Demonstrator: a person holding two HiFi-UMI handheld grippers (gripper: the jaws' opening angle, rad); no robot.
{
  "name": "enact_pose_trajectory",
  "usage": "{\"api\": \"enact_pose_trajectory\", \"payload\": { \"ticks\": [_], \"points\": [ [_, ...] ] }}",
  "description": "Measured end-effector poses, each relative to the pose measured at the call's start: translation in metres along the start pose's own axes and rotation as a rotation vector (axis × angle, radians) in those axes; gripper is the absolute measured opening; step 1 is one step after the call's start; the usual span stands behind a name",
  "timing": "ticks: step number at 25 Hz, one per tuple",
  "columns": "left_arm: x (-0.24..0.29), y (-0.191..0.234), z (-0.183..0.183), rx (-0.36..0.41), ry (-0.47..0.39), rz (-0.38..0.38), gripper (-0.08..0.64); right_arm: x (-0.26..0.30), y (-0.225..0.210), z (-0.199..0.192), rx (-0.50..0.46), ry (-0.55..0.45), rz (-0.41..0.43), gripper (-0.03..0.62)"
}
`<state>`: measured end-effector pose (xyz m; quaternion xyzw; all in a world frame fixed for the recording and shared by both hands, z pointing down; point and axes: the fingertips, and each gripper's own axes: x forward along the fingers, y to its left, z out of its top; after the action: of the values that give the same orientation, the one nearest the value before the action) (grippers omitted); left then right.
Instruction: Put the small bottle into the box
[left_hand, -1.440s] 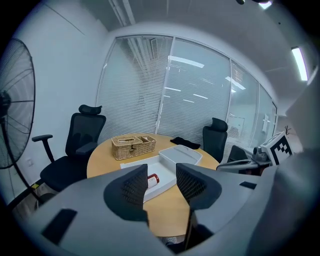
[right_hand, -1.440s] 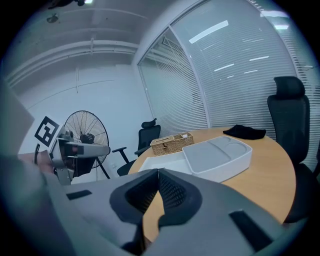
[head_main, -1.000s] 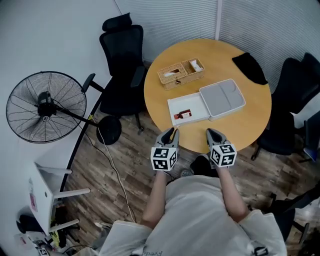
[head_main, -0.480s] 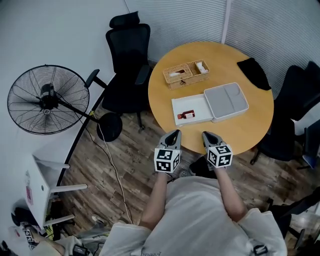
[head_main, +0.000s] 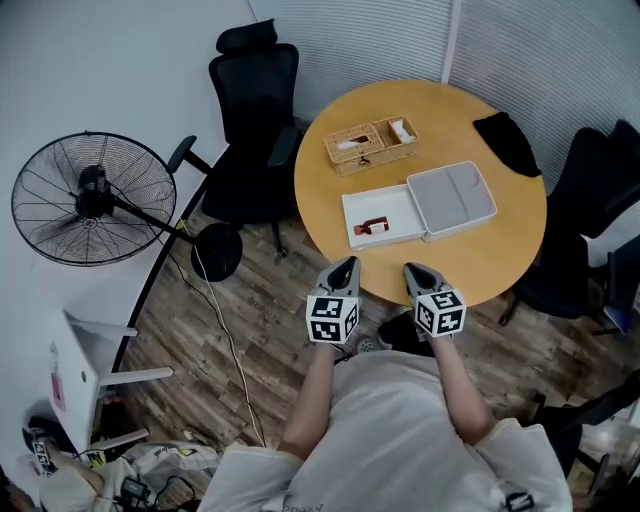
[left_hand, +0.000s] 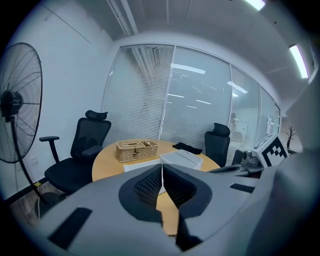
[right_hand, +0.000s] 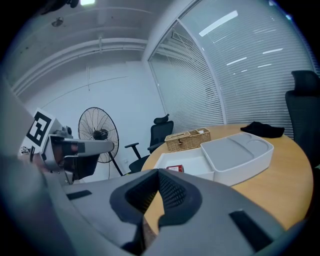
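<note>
The small red bottle (head_main: 370, 227) lies inside the open white box (head_main: 392, 203) on the round wooden table (head_main: 480, 250); it also shows in the right gripper view, bottle (right_hand: 175, 169) in box (right_hand: 197, 164). The box's grey lid (head_main: 452, 196) lies right beside it. My left gripper (head_main: 345, 267) hangs just off the table's near rim, shut with nothing in it; its jaws (left_hand: 162, 166) meet tip to tip. My right gripper (head_main: 411, 271) hovers beside it over the near rim, jaws also together and empty (right_hand: 159, 171). Both point toward the box from well short of it.
A wicker basket (head_main: 369, 145) and a black cloth (head_main: 505, 140) lie at the table's far side. Black office chairs (head_main: 255, 120) stand round the table. A standing fan (head_main: 90, 200) and its cable are on the wood floor at the left.
My right gripper has shifted a little inward toward the left one and slightly down. The left gripper has kept its place. The bottle and box lie as before.
</note>
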<state>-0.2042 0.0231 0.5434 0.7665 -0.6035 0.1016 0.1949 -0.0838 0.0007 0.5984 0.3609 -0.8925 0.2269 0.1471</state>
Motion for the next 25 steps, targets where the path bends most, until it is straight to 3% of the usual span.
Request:
{"api": "enact_pose_trajectory", "payload": {
  "ticks": [10,25],
  "points": [
    [0.006,-0.016,-0.002,0.018,-0.001,-0.039,0.029,-0.013,-0.011,-0.006,0.029,-0.008,-0.027,0.017],
    [0.007,-0.021,-0.002,0.032,0.0,-0.028,0.029,-0.015,-0.016,-0.009,0.039,-0.006,-0.026,0.017]
  ]
}}
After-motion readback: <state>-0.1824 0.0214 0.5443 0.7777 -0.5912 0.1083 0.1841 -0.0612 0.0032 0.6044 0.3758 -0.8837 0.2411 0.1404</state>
